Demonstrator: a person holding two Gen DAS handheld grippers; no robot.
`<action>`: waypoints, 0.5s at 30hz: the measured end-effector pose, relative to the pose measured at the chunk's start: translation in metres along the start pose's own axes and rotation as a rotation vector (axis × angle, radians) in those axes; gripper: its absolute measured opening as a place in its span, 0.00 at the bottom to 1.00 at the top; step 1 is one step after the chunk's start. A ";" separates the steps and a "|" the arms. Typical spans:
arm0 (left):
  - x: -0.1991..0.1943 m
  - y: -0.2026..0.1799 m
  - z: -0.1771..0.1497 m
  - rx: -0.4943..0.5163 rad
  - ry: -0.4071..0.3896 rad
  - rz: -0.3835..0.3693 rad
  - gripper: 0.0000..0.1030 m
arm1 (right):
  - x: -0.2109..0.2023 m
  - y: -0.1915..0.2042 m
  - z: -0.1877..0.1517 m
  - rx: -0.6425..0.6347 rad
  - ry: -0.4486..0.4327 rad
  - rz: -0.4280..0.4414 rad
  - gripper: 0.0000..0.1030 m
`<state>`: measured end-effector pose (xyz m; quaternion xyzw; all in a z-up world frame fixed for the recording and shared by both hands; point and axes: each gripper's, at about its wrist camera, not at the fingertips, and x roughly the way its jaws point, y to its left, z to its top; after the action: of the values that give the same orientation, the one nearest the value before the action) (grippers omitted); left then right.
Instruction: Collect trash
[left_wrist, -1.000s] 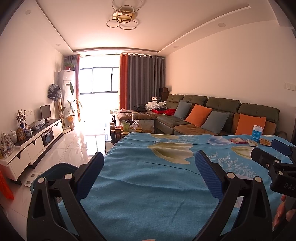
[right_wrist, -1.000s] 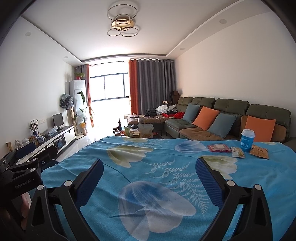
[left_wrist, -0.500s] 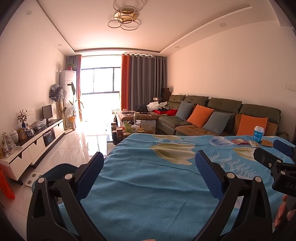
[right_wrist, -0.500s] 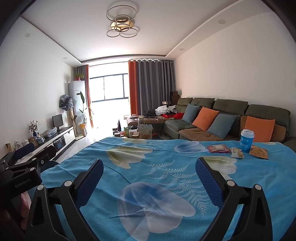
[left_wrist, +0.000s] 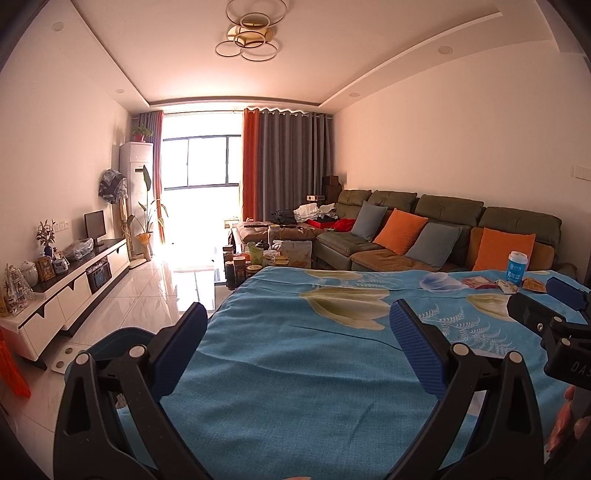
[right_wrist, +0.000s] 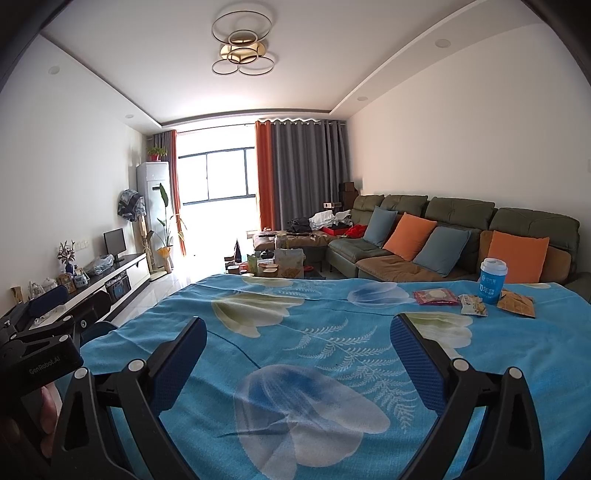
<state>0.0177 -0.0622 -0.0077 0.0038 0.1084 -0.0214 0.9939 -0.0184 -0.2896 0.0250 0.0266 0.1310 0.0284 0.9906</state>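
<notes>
Both grippers are held low over the near edge of the surface (right_wrist: 295, 369), which is covered by a blue flowered cloth; the left gripper (left_wrist: 295, 339) is spread wide and holds nothing; the right gripper (right_wrist: 297, 345) is the same, wide and empty. The trash lies together at the far right of the surface: a blue paper cup (right_wrist: 492, 280) stands upright, a red wrapper (right_wrist: 436, 296) lies flat to its left, a small white wrapper (right_wrist: 472, 309) just beside the cup, an orange packet (right_wrist: 516, 305) on its other side. I think the wide jaws suit a reach toward this group; a blue bin (left_wrist: 114, 341) is partly visible at the left edge, perhaps for the trash.
</notes>
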 end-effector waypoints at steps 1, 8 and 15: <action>0.000 0.000 0.000 0.000 0.000 0.001 0.94 | 0.000 0.000 0.000 -0.001 0.000 -0.001 0.93; 0.000 0.000 0.000 0.002 0.000 0.000 0.94 | 0.000 0.000 0.000 -0.001 -0.001 -0.001 0.93; 0.000 0.000 0.000 0.000 -0.001 0.003 0.94 | 0.000 0.000 0.000 0.000 -0.003 0.000 0.93</action>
<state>0.0180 -0.0617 -0.0075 0.0037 0.1078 -0.0199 0.9940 -0.0186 -0.2897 0.0255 0.0268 0.1296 0.0285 0.9908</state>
